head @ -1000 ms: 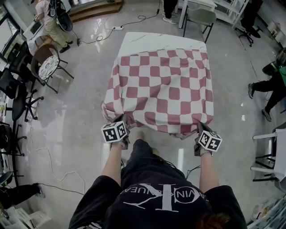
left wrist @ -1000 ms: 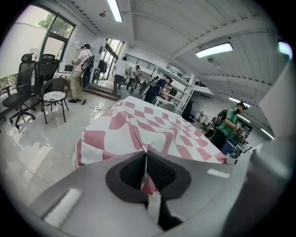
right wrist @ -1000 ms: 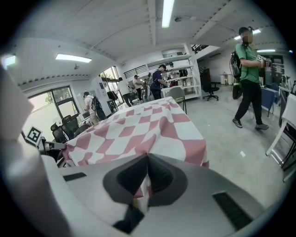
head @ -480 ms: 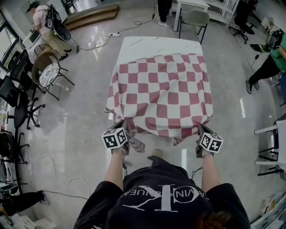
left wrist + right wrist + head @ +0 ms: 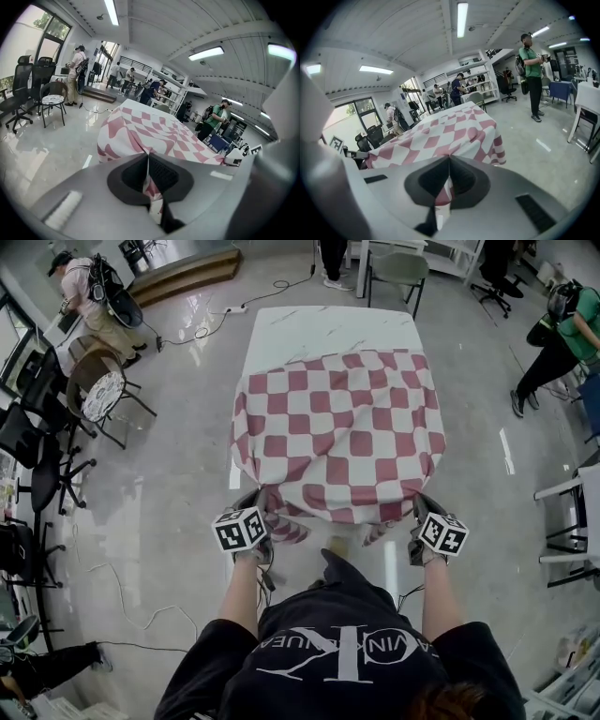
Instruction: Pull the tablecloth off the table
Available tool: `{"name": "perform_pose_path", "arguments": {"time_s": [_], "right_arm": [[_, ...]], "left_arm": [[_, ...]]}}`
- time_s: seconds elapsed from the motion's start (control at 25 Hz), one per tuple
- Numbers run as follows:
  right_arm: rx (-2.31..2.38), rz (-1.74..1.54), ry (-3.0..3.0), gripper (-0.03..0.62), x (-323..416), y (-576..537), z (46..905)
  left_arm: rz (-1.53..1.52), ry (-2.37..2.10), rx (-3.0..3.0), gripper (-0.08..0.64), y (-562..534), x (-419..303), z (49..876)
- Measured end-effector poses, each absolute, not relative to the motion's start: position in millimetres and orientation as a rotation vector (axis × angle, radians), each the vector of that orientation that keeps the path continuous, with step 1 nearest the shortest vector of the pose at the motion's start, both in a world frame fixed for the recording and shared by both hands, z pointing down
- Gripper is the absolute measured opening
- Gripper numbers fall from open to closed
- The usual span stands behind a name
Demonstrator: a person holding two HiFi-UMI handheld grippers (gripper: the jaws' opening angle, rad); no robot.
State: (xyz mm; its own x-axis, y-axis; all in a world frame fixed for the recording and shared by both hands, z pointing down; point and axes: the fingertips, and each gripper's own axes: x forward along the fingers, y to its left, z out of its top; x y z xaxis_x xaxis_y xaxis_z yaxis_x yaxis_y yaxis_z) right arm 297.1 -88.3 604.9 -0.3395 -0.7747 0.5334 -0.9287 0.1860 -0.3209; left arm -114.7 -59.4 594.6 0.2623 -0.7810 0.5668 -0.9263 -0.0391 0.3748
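Observation:
A red-and-white checked tablecloth (image 5: 342, 427) covers the near part of a white table (image 5: 328, 329), whose far end lies bare. My left gripper (image 5: 255, 512) is shut on the cloth's near left corner, and the pinched fabric (image 5: 152, 185) shows between its jaws. At the near right corner my right gripper (image 5: 419, 514) is shut on the cloth too, with a fold of cloth (image 5: 444, 192) caught in the jaws. The cloth (image 5: 440, 133) stretches from both grippers up over the table edge. A loose flap (image 5: 286, 529) hangs below the near edge.
Chairs (image 5: 98, 381) stand to the left, with black office chairs (image 5: 37, 460) nearer the wall. A green chair (image 5: 398, 268) sits behind the table. People stand at the far left (image 5: 89, 296) and far right (image 5: 567, 334). A white table edge (image 5: 586, 512) is at the right. Cables (image 5: 112, 587) lie on the floor.
The cloth has slid toward me, baring more of the white tabletop at the far end. Both grippers kept their hold and moved back with me.

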Motion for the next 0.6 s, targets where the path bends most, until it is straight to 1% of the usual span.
{"name": "perform_pose_path", "arguments": {"time_s": [0.24, 0.6], "right_arm": [[1.647, 0.884, -2.234, 0.009, 293.6, -33.9, 602.0], [1.603, 0.816, -2.275, 0.009, 286.4, -15.2, 582.6]], "left_arm": [[0.256, -1.534, 1.866, 0.014, -8.7, -113.2, 596.9], [0.238, -1.542, 1.887, 0.014, 8.7, -113.5, 584.1]]}}
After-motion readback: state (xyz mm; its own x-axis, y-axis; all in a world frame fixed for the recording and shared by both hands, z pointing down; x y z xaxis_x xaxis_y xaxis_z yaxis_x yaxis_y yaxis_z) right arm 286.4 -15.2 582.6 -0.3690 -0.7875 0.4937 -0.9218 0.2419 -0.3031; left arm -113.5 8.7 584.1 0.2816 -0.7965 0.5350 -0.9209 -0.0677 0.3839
